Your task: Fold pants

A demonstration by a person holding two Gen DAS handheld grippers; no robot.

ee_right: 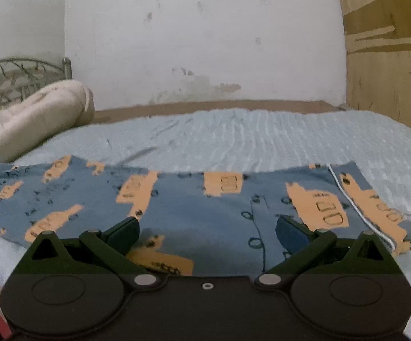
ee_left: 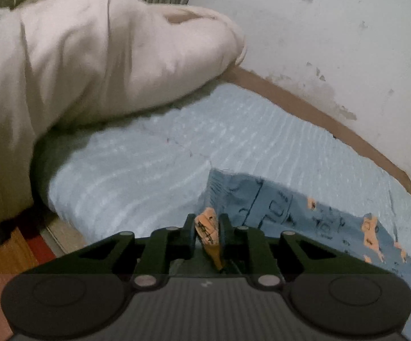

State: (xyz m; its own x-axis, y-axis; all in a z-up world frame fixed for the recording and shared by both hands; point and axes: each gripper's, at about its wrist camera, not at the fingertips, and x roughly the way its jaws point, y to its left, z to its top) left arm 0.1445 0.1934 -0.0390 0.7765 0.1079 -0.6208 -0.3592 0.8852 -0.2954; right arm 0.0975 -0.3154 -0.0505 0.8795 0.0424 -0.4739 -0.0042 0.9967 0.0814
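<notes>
The pants (ee_right: 194, 199) lay spread flat on the bed (ee_right: 262, 136), no fold yet visible. The left tongs (ee_left: 207, 228) pinched 1 fabric edge; the right tongs (ee_right: 207, 233) stood spread above the cloth, so the folding itself likely remained.

Blue orange-printed pants (ee_right: 194, 199) flat on bed

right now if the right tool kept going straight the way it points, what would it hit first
Most likely the blue cotton pants with orange prints, lying flat on the bed just beyond the open right tool; depth is unclear.

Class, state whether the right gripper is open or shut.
Open: the right gripper has its jaws spread wide above the pants, pinching no cloth.
</notes>
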